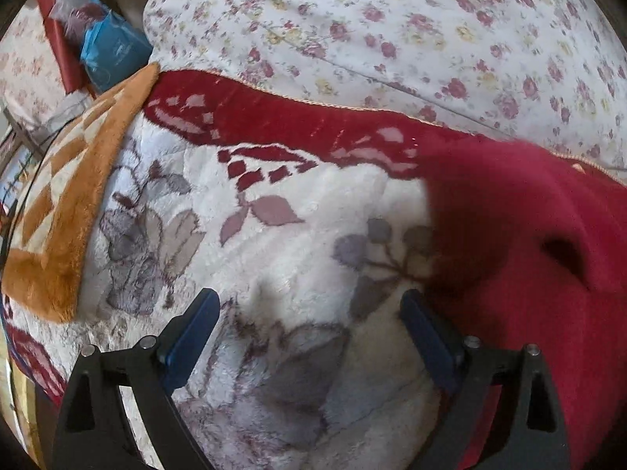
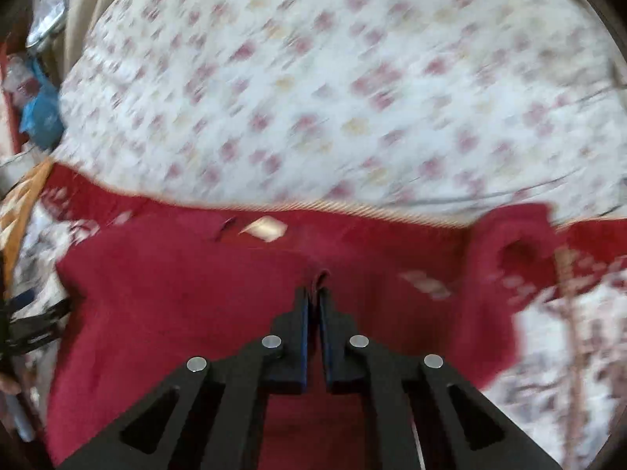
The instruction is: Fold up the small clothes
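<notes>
Right tool (image 2: pixel 313 293): jaws pinched on a fold of the red garment (image 2: pixel 176 305).
Left tool (image 1: pixel 309 305): spread wide, holding nothing, above the plush floral blanket (image 1: pixel 274 243).
Garment: spread on the blanket, below the flowered quilt (image 1: pixel 392 19).

We're seeing the right wrist view smearing: floral sheet (image 2: pixel 333 90) blurring, red garment (image 2: pixel 176 305) running off the bottom edge.

garment (image 2: pixel 176 293) lies on blanket (image 1: pixel 274 235), with quilt (image 1: pixel 392 19) behind both.

black gripper (image 2: pixel 313 297), blue pads (image 1: pixel 192 337), silver screws (image 2: pixel 272 341)
</notes>
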